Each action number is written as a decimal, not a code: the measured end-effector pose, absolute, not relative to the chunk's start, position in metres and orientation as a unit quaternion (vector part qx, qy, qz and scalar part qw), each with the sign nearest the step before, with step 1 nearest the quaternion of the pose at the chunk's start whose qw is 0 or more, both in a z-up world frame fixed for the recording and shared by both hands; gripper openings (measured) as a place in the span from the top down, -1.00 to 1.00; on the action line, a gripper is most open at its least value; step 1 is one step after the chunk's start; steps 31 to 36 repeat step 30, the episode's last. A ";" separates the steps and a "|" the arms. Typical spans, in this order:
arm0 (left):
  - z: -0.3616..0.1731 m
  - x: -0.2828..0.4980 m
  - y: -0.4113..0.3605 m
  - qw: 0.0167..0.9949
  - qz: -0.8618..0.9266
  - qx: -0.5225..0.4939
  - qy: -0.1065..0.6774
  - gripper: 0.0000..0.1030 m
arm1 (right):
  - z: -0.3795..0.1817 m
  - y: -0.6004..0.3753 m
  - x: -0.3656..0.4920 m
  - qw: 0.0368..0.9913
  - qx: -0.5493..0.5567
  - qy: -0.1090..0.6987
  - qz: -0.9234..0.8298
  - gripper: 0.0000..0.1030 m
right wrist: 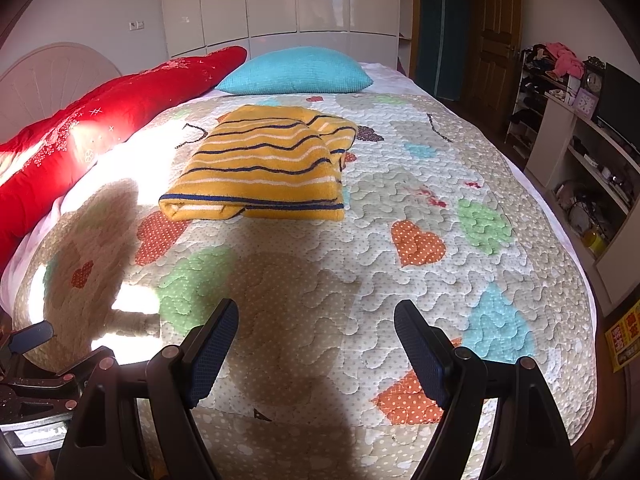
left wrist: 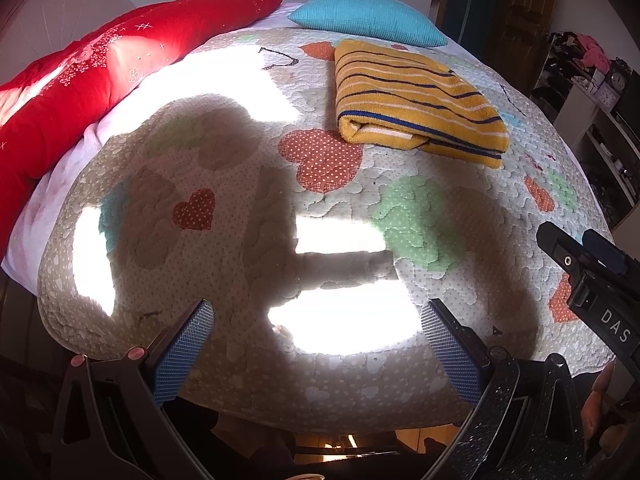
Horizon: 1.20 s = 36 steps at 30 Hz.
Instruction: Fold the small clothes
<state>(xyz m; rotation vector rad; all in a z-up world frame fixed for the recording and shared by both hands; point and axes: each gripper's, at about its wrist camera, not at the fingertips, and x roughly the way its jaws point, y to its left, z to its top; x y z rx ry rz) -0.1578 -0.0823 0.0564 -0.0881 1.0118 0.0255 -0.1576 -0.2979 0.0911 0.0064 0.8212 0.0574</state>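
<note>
A yellow garment with dark and white stripes point(left wrist: 416, 100) point(right wrist: 264, 164) lies folded into a flat rectangle on the quilted bedspread point(left wrist: 224, 248) point(right wrist: 440, 184), toward the far half of the bed. My left gripper point(left wrist: 316, 314) hangs open over the near edge of the bed, with only quilt and sunlight between its blue pads. My right gripper point(right wrist: 316, 318) is also open and holds nothing, well short of the garment. Part of the right gripper's black body point(left wrist: 588, 276) shows at the right edge of the left wrist view.
A long red cushion point(left wrist: 100, 72) point(right wrist: 100, 128) runs along the bed's left side and a turquoise pillow point(left wrist: 368, 16) point(right wrist: 296, 72) lies at the far end. White shelving with clutter and clocks point(right wrist: 580, 152) stands right of the bed. A wooden door point(right wrist: 496, 36) is beyond.
</note>
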 end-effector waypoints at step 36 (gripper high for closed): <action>0.046 -0.027 -0.069 0.869 -0.013 -0.044 0.492 -1.00 | 0.084 -0.293 -0.055 0.911 0.006 0.411 0.035 -0.67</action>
